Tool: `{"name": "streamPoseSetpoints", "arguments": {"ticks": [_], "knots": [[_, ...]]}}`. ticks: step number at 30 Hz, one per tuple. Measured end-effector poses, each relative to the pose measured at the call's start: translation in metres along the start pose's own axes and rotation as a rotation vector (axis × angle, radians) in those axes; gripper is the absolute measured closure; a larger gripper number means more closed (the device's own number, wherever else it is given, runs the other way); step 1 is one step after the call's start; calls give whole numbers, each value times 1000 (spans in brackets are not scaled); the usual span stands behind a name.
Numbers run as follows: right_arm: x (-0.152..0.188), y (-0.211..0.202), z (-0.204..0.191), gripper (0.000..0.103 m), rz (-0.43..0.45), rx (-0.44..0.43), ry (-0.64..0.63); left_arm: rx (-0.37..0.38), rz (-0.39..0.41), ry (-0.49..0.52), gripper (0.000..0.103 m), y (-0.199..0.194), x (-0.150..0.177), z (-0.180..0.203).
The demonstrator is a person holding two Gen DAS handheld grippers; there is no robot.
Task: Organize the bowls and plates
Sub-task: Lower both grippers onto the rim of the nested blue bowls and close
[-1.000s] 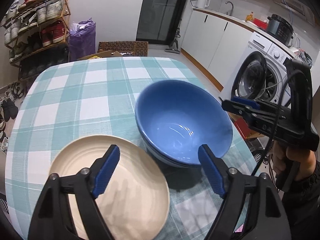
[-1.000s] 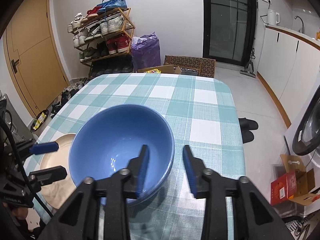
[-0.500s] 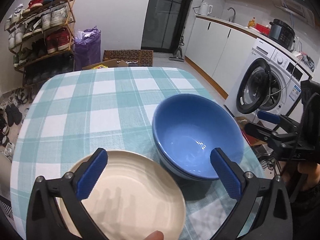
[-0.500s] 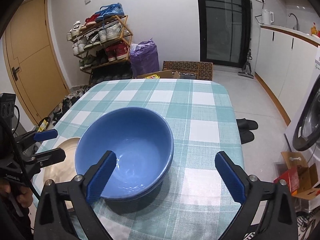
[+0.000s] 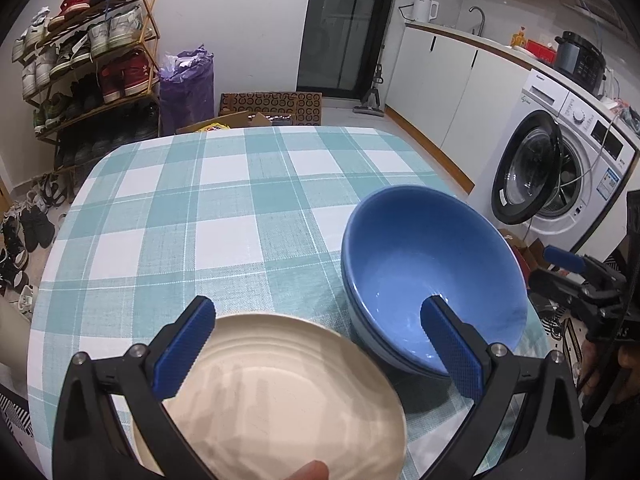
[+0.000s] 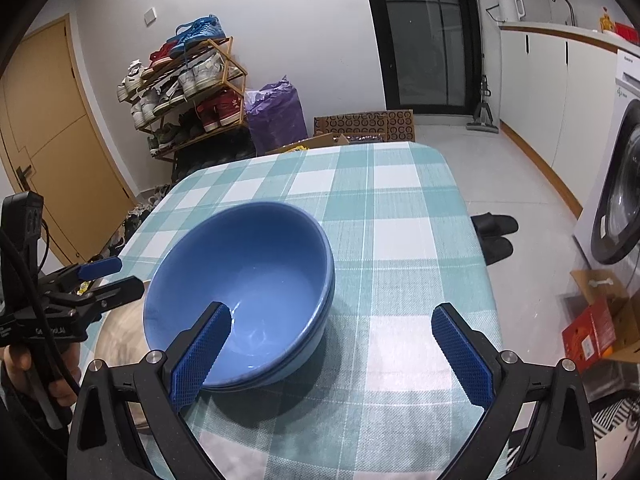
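Observation:
Stacked blue bowls [image 5: 432, 276] sit on the checked tablecloth [image 5: 224, 216]; they also show in the right wrist view [image 6: 244, 280]. A cream plate [image 5: 280, 396] lies beside them, near the front edge, partly seen in the right wrist view [image 6: 120, 332]. My left gripper [image 5: 316, 350] is open and empty, raised over the plate and the bowls' near rim. My right gripper [image 6: 330, 354] is open and empty, pulled back from the bowls, its left finger in front of their near rim. Each gripper shows in the other's view, the right [image 5: 568, 276] and the left [image 6: 104, 280].
The table's far half is bare cloth [image 6: 380, 200]. A shoe rack [image 5: 84, 68], a purple bag [image 5: 186, 84] and cardboard boxes [image 5: 272, 108] stand beyond the table. A washing machine [image 5: 560, 168] stands on the right. Slippers [image 6: 494, 236] lie on the floor.
Both grippers opened wide; the right one let go of the bowl's rim and drew back. The left gripper shifted left and back, so the bowls sit further right in its view.

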State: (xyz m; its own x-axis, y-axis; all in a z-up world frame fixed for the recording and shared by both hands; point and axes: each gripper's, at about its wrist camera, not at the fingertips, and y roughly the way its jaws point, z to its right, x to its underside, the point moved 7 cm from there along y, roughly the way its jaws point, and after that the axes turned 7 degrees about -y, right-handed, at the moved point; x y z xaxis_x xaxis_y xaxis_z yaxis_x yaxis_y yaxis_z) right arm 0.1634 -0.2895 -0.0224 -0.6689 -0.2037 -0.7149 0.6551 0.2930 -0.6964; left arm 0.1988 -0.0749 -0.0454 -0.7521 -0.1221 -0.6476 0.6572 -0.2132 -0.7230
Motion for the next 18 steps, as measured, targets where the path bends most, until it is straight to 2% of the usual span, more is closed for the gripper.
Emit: {"name": "streamPoseSetpoints", "arguments": {"ticks": [8,18], "knots": [[8,9,-3,1,-10,-32,32,9,-17,3,0,12,-4,-1],[14,21,-3,1,-15,-116,102,34,-52,8,0,24,-6,4]]}}
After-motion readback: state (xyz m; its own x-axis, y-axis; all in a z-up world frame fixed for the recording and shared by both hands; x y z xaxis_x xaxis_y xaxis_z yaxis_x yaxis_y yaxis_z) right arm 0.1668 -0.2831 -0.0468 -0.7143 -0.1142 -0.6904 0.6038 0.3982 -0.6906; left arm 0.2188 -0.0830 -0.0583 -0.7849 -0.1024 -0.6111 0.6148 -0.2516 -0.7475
